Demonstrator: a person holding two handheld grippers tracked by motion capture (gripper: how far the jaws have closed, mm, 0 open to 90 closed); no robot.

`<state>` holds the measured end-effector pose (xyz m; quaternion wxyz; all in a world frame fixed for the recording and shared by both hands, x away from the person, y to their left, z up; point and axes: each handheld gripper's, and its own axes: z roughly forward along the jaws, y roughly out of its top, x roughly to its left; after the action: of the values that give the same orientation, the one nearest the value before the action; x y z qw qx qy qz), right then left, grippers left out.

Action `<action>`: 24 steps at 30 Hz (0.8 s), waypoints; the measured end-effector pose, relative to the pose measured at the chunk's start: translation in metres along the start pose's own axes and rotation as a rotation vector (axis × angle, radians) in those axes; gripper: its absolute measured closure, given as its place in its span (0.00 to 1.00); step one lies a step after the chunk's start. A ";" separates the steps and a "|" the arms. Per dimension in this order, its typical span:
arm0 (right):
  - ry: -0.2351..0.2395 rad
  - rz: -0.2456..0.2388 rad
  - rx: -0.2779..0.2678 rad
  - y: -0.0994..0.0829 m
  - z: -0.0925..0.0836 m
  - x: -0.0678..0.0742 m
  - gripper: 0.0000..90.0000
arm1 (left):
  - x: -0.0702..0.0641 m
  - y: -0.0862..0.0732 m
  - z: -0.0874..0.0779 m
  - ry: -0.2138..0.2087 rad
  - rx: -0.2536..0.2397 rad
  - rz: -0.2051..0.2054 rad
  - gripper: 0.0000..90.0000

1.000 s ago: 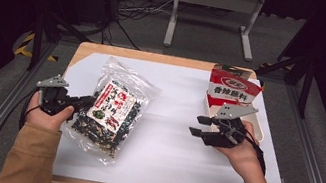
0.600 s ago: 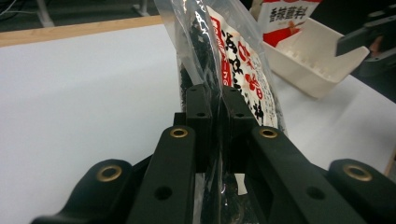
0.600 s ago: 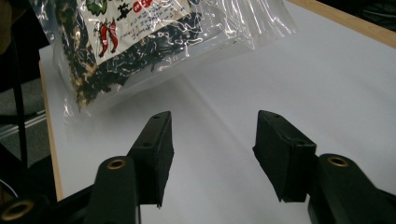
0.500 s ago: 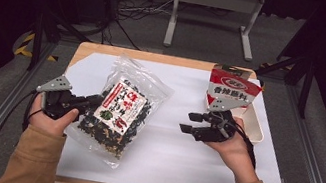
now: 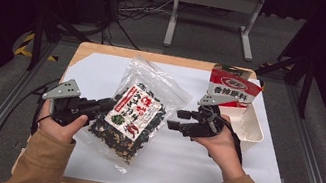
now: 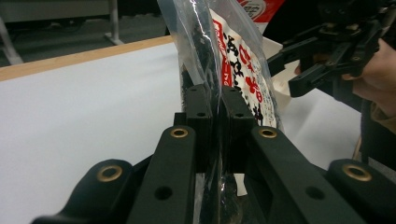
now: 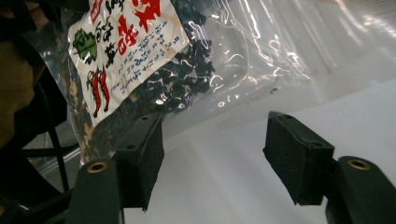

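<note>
one wooden table (image 5: 81, 52) under one white paper sheet (image 5: 179, 160) bears one white plastic tray (image 5: 253, 130) holding one red-and-white packet (image 5: 230, 85), while one clear plastic bag of dark dried bits (image 5: 134, 112) hangs tilted above the sheet, clenched in the left gripper (image 5: 106, 105), the right gripper (image 5: 172, 119) just beside it, jaws just opening with nothing between.

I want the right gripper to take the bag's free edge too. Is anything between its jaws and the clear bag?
Nothing visible. The right gripper, jaws open and just been opening with nothing between them, faces the clear bag across bare white sheet. The left gripper is shut on the bag's other edge.
</note>
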<state>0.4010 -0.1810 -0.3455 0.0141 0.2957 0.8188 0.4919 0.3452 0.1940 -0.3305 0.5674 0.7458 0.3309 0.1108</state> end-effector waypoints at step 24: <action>0.065 0.006 -0.083 0.004 -0.005 0.004 0.85 | -0.009 -0.006 0.015 -0.009 -0.006 0.091 0.92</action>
<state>0.3979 -0.1813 -0.3386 -0.0015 0.2814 0.7967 0.5349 0.3442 0.1771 -0.3391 0.5655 0.7590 0.2935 0.1341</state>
